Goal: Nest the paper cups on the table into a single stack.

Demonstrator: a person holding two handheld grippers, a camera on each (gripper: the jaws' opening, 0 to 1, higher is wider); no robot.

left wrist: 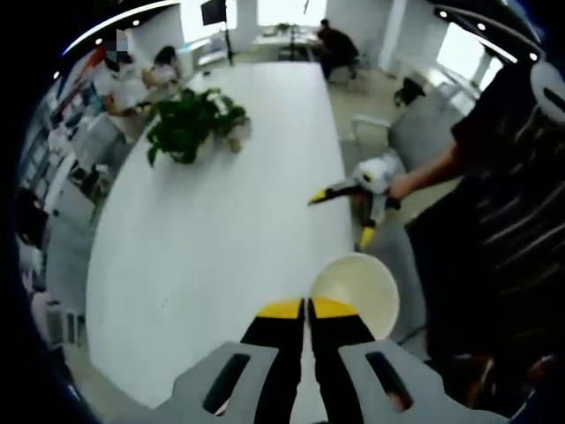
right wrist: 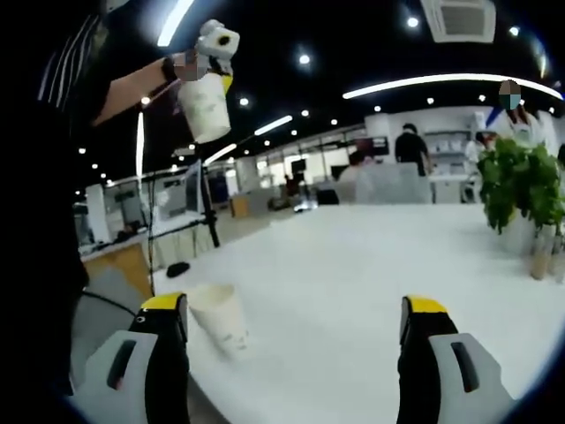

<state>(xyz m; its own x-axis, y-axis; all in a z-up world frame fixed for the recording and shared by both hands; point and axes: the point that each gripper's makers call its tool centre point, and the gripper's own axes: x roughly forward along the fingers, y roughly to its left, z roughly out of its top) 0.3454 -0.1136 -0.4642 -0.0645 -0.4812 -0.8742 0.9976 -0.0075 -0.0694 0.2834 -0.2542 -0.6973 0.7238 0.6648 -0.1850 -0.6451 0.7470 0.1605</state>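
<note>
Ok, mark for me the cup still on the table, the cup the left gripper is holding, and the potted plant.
cup on the table (right wrist: 221,320), right gripper view, on its side wall.
held cup (left wrist: 357,287), left gripper view, on the inside of its open mouth.
potted plant (left wrist: 187,122), left gripper view, on the leaves.

Open-plan office, long white table, potted plant, ceiling spotlights, desks beyond

One white paper cup lies tilted at the table's edge; another white cup hangs raised, mouth up.
</note>
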